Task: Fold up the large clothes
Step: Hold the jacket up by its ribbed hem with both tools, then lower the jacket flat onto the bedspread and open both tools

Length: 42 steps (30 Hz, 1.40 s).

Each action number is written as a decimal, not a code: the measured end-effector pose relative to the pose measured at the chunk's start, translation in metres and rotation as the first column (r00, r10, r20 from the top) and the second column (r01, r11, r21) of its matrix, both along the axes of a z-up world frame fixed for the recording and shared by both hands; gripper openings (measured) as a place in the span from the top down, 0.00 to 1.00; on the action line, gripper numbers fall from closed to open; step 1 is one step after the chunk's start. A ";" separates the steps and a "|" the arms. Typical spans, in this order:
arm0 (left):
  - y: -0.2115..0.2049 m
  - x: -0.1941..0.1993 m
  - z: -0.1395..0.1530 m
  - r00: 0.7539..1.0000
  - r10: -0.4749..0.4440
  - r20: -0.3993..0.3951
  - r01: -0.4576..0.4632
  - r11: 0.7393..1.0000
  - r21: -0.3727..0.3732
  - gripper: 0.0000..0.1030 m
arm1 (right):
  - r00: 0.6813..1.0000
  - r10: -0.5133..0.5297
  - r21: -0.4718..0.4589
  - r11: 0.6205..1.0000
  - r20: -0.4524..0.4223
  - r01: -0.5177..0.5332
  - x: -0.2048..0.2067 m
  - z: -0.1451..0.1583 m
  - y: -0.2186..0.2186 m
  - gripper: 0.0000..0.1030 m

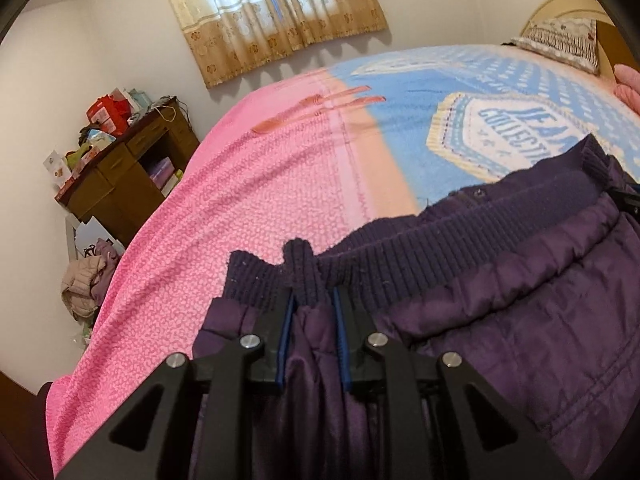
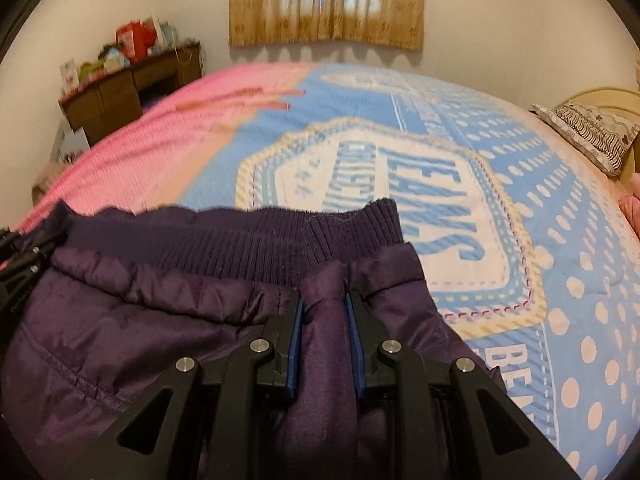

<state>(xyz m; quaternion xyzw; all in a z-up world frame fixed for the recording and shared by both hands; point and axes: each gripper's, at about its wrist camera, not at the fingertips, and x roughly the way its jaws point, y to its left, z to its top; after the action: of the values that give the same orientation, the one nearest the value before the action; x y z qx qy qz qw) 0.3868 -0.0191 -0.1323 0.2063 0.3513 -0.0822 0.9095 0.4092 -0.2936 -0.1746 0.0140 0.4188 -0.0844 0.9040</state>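
A dark purple quilted jacket (image 1: 500, 312) with a ribbed knit hem is held above the bed between both grippers. My left gripper (image 1: 314, 300) is shut on a bunched fold of the jacket at the ribbed hem's left end. My right gripper (image 2: 323, 300) is shut on a fold of the jacket (image 2: 120, 320) just below the ribbed hem's right end. The right gripper shows at the far right of the left wrist view (image 1: 626, 196), and the left gripper at the far left of the right wrist view (image 2: 24, 256). The hem stretches between them.
The bed carries a pink blanket (image 1: 248, 208) and a blue printed quilt (image 2: 520, 184). A patterned pillow (image 2: 592, 132) lies at the headboard. A cluttered brown desk (image 1: 124, 168) stands by the far wall, with clothes (image 1: 88, 284) heaped on the floor. A curtained window (image 2: 326, 0) is behind.
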 end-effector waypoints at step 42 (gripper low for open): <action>-0.040 -0.038 -0.007 0.995 0.095 0.031 -0.095 0.995 -0.009 0.01 | 1.000 0.007 -0.048 0.999 0.019 -0.006 -0.045 -0.010 0.036 0.25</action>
<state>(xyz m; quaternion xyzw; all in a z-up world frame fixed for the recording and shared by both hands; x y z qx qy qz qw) 0.3491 -0.0596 -0.1394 0.1871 0.3462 -0.0371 0.9186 0.3638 -0.2574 -0.1844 -0.0082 0.4081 -0.0911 0.9083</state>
